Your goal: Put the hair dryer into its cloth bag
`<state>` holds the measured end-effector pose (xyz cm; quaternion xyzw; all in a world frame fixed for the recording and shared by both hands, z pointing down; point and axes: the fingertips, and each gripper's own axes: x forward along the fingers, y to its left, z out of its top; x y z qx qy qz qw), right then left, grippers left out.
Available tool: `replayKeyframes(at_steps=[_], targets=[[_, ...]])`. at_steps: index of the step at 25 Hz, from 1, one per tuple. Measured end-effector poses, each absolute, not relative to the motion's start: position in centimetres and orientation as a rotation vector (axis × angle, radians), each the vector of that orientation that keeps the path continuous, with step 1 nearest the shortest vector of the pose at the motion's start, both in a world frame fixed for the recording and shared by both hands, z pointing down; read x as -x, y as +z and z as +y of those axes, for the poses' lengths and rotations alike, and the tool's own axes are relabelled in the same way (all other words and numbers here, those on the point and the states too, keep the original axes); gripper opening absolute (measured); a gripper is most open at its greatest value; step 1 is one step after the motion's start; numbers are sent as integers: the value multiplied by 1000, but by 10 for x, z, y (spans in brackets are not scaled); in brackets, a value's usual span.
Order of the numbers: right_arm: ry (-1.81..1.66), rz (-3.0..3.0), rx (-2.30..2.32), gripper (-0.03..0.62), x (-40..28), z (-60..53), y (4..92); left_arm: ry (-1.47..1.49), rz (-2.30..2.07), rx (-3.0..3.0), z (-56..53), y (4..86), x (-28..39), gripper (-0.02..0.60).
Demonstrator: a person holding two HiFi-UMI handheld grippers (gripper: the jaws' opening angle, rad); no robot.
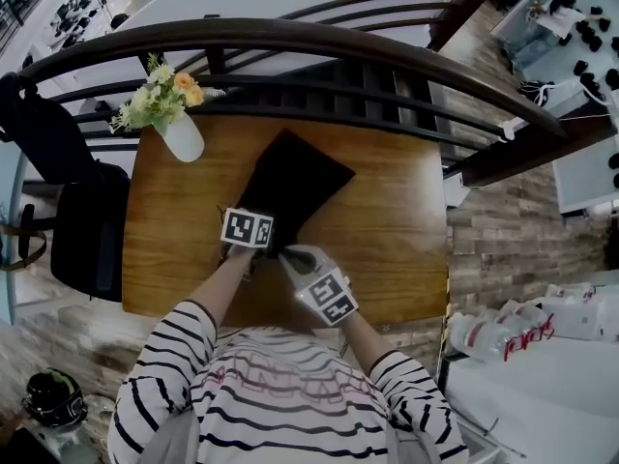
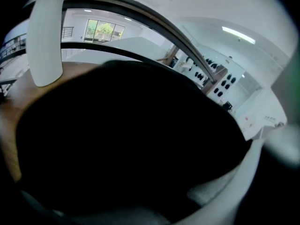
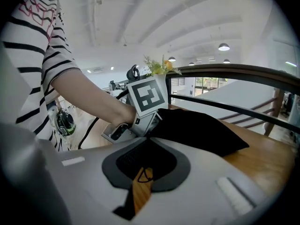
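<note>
The right gripper (image 1: 290, 257) has its two jaws clenched almost together, and one thin black cord (image 3: 143, 175) is in the narrow slit between them. The left gripper (image 1: 263, 244) grasps the black cloth bag (image 1: 295, 177): in the left gripper view the dark cloth fills the whole space between its jaws. The two grippers are just beside each other at the bag's lower end, in the middle of the head view.

There is one bag. It lies slanted on one wooden table (image 1: 387, 230), reaching toward the upper centre. The hair dryer is not visible in any view, so I cannot tell if it is inside the bag.

At the table's upper left corner stands one white vase (image 1: 182, 135) with flowers (image 1: 160, 95), well apart from the grippers. One black chair (image 1: 87, 230) is at the left edge of the table. A dark curved railing (image 1: 319, 42) runs behind the table, across the upper frame.
</note>
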<state>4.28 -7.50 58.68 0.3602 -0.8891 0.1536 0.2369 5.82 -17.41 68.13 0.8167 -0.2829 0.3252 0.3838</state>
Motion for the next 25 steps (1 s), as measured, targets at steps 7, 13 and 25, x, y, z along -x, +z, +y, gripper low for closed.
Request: replayKeyframes(at_steps=[7,13,25], targets=[[450,-2423,-1043,9,-58,-95,592,856,-763,-2094,-211,691,-68,126],[472,-2412,-1078,11,-65,-105,597,906,-755,-2113,-222,691,-78,133],[491,-2353,-1112,11,-72,-99,610,930,-689,-2170,-201,687,-83,310]])
